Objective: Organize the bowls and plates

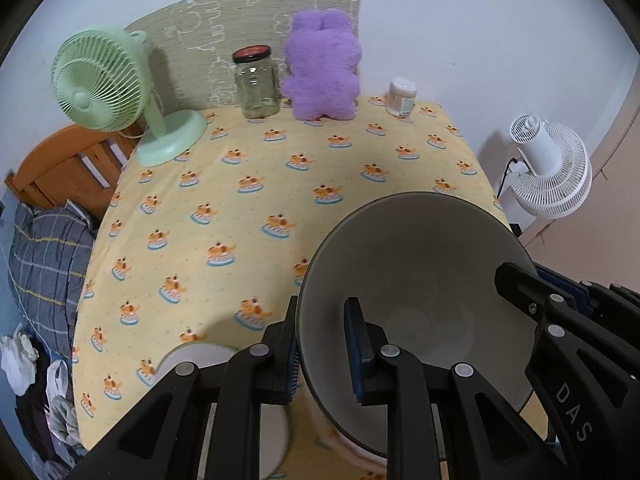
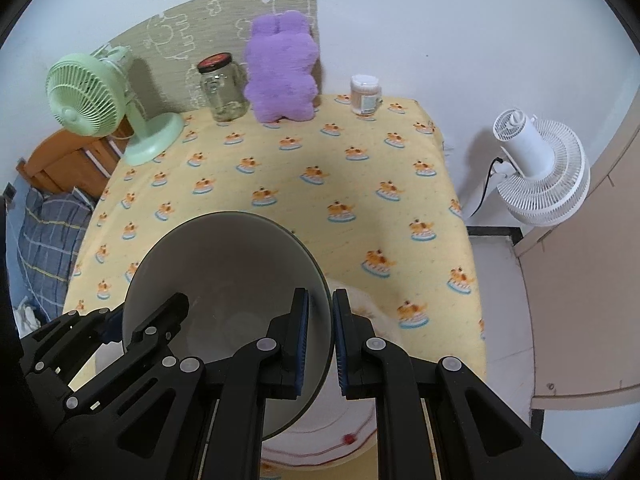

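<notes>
Left gripper (image 1: 325, 344) clamped on left rim of grey bowl (image 1: 420, 292); right gripper (image 2: 320, 340) clamped on its right rim. Bowl hangs between them, above yellow tablecloth (image 1: 256, 208). White plate (image 2: 344, 424) below right gripper, partly hidden.

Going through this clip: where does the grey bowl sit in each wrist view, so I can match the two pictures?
Left wrist view: the grey bowl fills the lower right, its left rim clamped in the left gripper.
Right wrist view: the grey bowl sits lower left of centre, its right rim clamped in the right gripper.
Shared landmark: the purple plush toy at the far edge of the table.
</notes>
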Available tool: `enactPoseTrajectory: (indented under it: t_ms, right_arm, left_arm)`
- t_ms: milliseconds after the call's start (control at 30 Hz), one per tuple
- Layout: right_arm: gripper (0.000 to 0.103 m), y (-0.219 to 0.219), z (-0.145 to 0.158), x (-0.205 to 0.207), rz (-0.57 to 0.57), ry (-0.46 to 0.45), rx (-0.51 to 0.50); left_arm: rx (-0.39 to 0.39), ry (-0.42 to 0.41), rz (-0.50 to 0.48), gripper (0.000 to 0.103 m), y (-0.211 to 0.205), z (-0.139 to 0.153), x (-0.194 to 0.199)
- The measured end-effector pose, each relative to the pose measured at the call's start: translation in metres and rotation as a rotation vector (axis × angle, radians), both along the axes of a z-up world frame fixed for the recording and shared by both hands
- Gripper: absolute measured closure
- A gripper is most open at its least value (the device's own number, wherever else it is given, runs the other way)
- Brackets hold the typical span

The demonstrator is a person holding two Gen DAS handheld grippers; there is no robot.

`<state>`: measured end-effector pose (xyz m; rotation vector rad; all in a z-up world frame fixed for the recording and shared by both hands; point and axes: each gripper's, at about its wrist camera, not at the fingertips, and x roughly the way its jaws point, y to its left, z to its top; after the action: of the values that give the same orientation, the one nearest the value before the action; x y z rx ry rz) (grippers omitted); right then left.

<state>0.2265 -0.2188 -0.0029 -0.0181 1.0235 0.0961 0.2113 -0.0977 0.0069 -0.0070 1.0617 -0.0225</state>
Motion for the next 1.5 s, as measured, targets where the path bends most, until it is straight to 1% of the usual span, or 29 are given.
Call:
enactPoseTrajectory:
  t_ms: [233,433,733,1167,1267,1333,1500]
  right_arm:
    - [0.088,0.039,-0.002,-0.018,-0.001,0.003,-0.005]
    - [0.088,0.072,-0.010,-0.031,0.003,0.018,0.000]
    - [0.088,0.109,-0.019,-0.044,-0.004,0.037,-0.012]
    - [0.088,0.131,-0.052,-0.047,-0.013,0.119,-0.039]
    - [0.088,0.133,-0.059,-0.047,-0.019,0.134,-0.049]
    - [0.088,0.133,-0.062,-0.046,-0.027,0.145,-0.036]
    - [0.088,0.135,-0.068,-0.046,-0.037,0.159,-0.031]
  left_arm:
    - [-0.003,-0.001,-0.009,0.085,0.039,-0.001,-0.017]
    - [0.006,0.011,-0.014,0.085,0.073,-0.009,-0.029]
    - [0.002,0.031,-0.031,0.085,0.106,-0.017,-0.040]
    - [-0.009,0.119,-0.042,0.085,0.124,-0.049,-0.048]
    - [0.013,0.096,-0.051,0.085,0.123,-0.049,-0.049]
    - [0.026,0.083,-0.055,0.085,0.123,-0.050,-0.049]
    - [0.047,0.077,-0.064,0.085,0.125,-0.052,-0.051]
